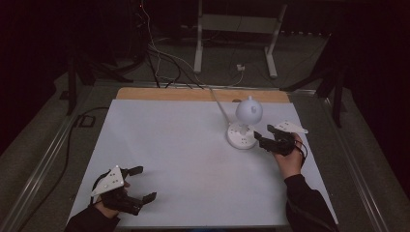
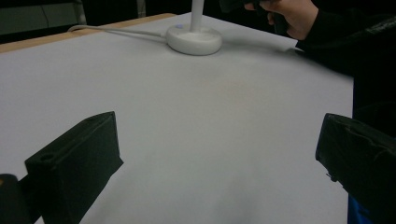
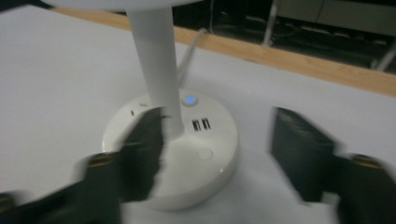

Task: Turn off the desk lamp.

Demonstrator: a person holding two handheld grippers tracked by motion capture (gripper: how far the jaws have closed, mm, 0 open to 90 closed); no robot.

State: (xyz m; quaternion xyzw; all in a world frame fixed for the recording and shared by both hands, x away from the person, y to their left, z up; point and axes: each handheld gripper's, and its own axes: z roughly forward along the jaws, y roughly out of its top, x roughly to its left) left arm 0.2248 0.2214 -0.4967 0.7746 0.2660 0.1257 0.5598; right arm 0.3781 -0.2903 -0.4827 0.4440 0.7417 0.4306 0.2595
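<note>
Nearby, lamp (image 1: 243,129) cable (image 1: 218,104) (white)

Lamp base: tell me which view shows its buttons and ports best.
The right gripper view. There the lamp base is close, showing a lit blue button and two ports. The high view shows the base small, under the lamp head. The left gripper view shows it far off, side-on, without detail.

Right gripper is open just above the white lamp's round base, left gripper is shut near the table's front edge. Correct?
Not quite. The left gripper is open: the left gripper view shows its jaws wide apart over the bare table. The rest holds: the right gripper is open just above the lamp base, nothing between its jaws.
</note>
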